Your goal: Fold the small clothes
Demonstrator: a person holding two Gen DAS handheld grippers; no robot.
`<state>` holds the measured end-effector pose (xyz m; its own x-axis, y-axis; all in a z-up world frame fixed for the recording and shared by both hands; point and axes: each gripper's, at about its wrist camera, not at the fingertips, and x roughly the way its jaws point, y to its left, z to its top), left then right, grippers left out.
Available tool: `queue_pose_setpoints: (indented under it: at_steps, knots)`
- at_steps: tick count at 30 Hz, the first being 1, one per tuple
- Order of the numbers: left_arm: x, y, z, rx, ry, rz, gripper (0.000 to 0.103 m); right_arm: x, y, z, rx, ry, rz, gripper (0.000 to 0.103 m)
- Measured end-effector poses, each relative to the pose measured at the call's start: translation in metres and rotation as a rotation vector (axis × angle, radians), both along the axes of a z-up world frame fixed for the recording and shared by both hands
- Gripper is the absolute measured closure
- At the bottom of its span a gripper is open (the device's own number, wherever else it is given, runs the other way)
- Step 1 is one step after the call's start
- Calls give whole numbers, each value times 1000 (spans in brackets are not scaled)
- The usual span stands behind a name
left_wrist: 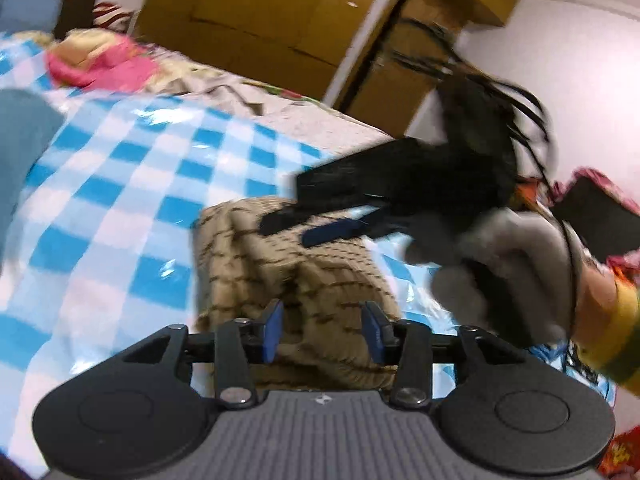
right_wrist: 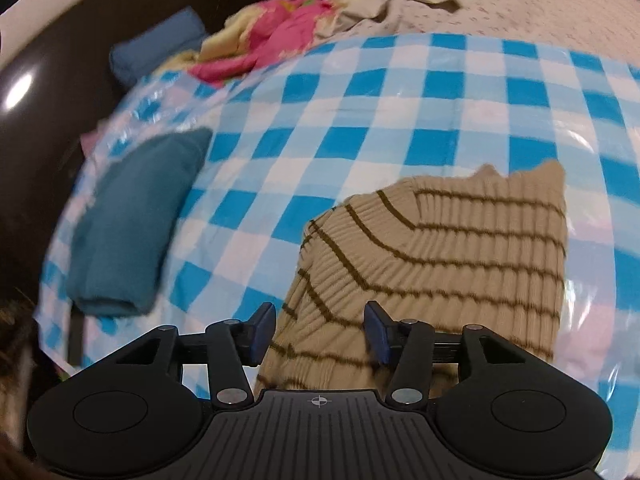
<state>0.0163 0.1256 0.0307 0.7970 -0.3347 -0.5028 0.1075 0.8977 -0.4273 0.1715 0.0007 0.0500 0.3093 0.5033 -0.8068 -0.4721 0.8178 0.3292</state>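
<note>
Folding of the beige striped knit top [right_wrist: 440,264] seemed to be at the point of release: the garment lay bundled on the blue-and-white checked plastic sheet [right_wrist: 360,120], and neither tool held it.

The left gripper [left_wrist: 322,330] had its jaws partly apart, and the knit showed in the gap between the blue pads [left_wrist: 274,330] without being pinched. Beyond its fingertips, across the garment, the right gripper [left_wrist: 316,228] was seen as a dark blurred shape over the far edge of the knit, carried by a hand in a grey glove [left_wrist: 492,264].

In the right wrist view, the right gripper [right_wrist: 320,330] also stood partly open. The striped knit lay below and ahead of its fingers, reaching to the right side; no cloth was pressed by either pad. Well to the left of these fingers, a folded teal garment [right_wrist: 132,224] rested on the same sheet, apart from the knit. Far ahead, a pink and yellow heap of cloth [right_wrist: 264,44] lay near the sheet's edge.

By my judgement, one fold was just laid down, and the top was not yet compact, because its far edge stood uneven. The next move called for choosing a free edge, lowering the open fingers around it, closing on the knit only, not the slippery sheet, and carrying it over evenly.
</note>
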Motion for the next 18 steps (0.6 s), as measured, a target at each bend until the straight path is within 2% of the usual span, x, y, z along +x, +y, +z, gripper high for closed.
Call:
queue_pose_setpoints:
  at_steps: [3, 5, 6, 7, 8, 11, 13, 15, 18]
  knots:
    - [20, -15, -12, 53, 58, -8, 48, 6, 23, -2, -116, -65, 43, 43]
    - [29, -19, -23, 73, 112, 0, 51, 12, 35, -11, -180, -57, 46, 41]
    - [30, -20, -28, 84, 129, 6, 55, 15, 38, -15, -183, -41, 47, 41]
    - [30, -19, -31, 93, 144, 13, 67, 16, 39, -19, -188, -40, 43, 42]
    - [28, -16, -34, 93, 158, 18, 74, 17, 40, -22, -204, -49, 42, 49]
    - [18, -4, -32, 57, 156, 39, 79, 18, 35, -23, -195, -39, 23, 77]
    - [7, 0, -24, 39, 122, 55, 79, 18, 28, -13, -147, -33, 0, 86]
    - [1, 5, -16, 19, 93, 72, 79, 14, 23, 4, -91, -51, -8, 89]
    - [-1, 12, -17, -5, 114, 82, 79, 8, 28, 22, -24, -63, 9, 99]
